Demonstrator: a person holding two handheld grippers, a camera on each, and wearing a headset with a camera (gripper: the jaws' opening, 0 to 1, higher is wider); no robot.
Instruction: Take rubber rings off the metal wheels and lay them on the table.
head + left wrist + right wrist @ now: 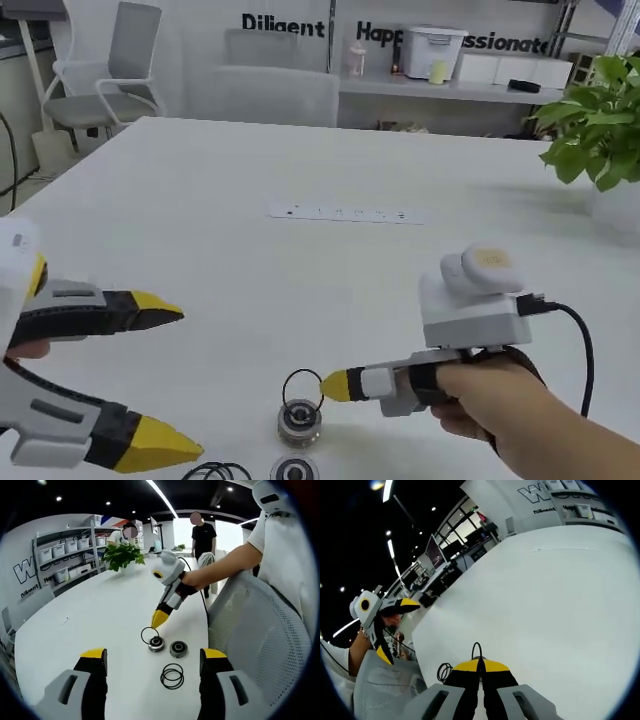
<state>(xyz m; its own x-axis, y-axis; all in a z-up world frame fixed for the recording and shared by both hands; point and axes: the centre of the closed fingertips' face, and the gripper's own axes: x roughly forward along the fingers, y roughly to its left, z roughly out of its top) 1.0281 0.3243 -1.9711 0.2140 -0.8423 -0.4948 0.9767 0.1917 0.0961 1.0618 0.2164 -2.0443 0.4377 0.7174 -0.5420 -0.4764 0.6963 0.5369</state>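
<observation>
My left gripper (190,378) gapes wide, empty, left of the small round metal wheel (299,420). Two loose black rubber rings (215,472) lie left of it too. My right gripper (325,385) is pinched tight on a thin black rubber ring (300,386) just above that wheel. Best to lift straight up, slowly.

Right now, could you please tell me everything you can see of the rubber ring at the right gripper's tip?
The rubber ring is a thin black loop, apparently soft rubber, roughly round. It stands tilted up, one side pinched in the shut right gripper. Its lower edge meets the top of a metal wheel; whether it is seated there is unclear.
</observation>
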